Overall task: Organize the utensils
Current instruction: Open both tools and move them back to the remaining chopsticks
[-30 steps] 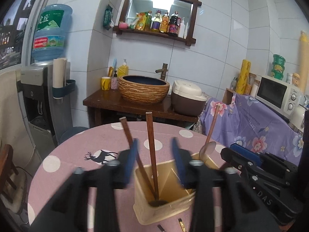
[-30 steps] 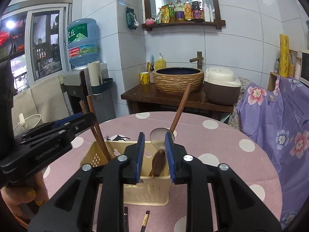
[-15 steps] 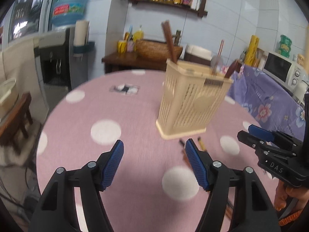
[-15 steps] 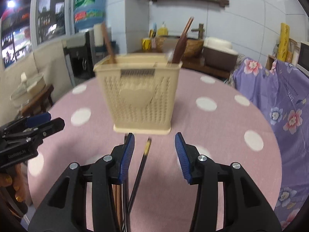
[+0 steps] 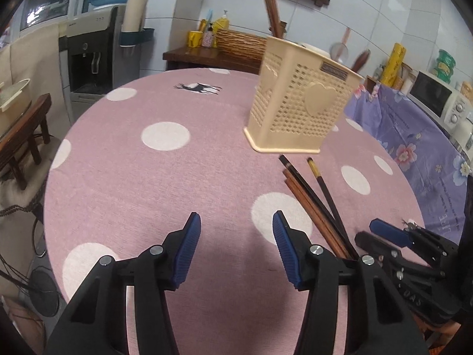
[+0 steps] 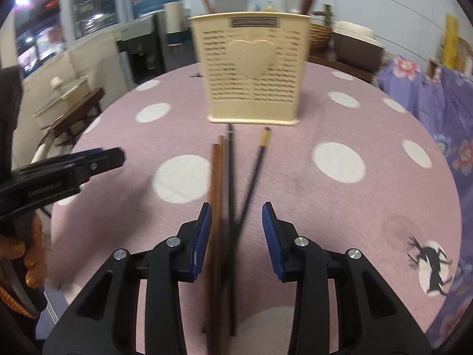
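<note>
- The right gripper (image 6: 236, 233) hangs low over the loose chopsticks (image 6: 229, 195). Its blue ribbed jaws stand apart and are closing, with the sticks running between them and no pad pressing on any yet.
- The left gripper (image 5: 236, 247) hovers over bare cloth. Its jaws are apart and closing on nothing, and the chopsticks (image 5: 313, 195) lie just to its right.
- Step in hand, as I judge it: picking up sticks to stand them in the utensil holder (image 6: 254, 68).
- The next move calls for the right jaws to settle on one pair only, since the sticks cross near the pads.
- The sticks are thin and smooth: two reddish-brown wood, two dark, one with a yellow band.
- The holder is cream perforated plastic with a raised heart. It stands upright on the counter (image 6: 369, 207), beyond the stick tips, and already holds utensils.
- The counter is round, under a pink woven cloth with white dots.
</note>
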A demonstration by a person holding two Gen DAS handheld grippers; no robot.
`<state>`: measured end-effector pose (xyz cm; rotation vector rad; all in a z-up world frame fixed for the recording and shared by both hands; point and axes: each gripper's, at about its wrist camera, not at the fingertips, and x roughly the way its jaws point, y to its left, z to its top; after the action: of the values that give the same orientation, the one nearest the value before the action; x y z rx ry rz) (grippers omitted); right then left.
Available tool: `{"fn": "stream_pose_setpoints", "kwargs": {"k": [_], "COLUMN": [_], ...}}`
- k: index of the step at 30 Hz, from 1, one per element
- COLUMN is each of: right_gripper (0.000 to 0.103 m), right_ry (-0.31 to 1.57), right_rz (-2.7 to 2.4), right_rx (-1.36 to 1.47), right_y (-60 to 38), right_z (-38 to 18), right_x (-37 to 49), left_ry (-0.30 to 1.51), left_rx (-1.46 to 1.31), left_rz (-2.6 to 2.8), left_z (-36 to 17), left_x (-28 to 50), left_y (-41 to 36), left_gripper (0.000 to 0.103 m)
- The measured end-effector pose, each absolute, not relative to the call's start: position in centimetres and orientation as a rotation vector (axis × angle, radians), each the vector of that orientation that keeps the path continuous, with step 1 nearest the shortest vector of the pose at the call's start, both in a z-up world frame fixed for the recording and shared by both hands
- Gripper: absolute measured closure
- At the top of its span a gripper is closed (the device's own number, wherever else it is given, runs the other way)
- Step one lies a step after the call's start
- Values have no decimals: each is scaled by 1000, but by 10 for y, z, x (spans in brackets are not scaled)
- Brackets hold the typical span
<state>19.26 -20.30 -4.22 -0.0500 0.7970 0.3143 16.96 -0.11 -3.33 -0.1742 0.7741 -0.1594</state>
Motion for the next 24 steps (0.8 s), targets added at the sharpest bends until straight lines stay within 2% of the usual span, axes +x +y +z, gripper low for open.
{"fn": "stream_pose_setpoints", "kwargs": {"k": [4,6,8,10,12,14,24], "right_gripper": [66,62,39,34,31,24,21], "right_ry": [808,804,798,783,777,774,775], "right_rz": [222,183,156,129,112,105,97], "right_rx": [57,52,50,58,52,49,94], "right_y": [-236,-244,-250,-256,-260,-263,-278], "right_z": [-43,-43,-41,-39,-38,-37,-38], "right_x": [191,188,185,181,178,176,172], "left_ry": [818,840,847,848,843,848,900], "left_rx": [-143,-148,-127,-99,-54,-13,36], "left_rz": [-212,-246,-262,-261,-251,-229,-140], "left_z": [-41,-43,-44,-44,-45,-49,-60], "left_x": [171,175,180,183,186,187,175], "left_y": [-29,-45,-63,-78,-94,-102,-58], "left_gripper": [52,52,49,42,40,40,40]}}
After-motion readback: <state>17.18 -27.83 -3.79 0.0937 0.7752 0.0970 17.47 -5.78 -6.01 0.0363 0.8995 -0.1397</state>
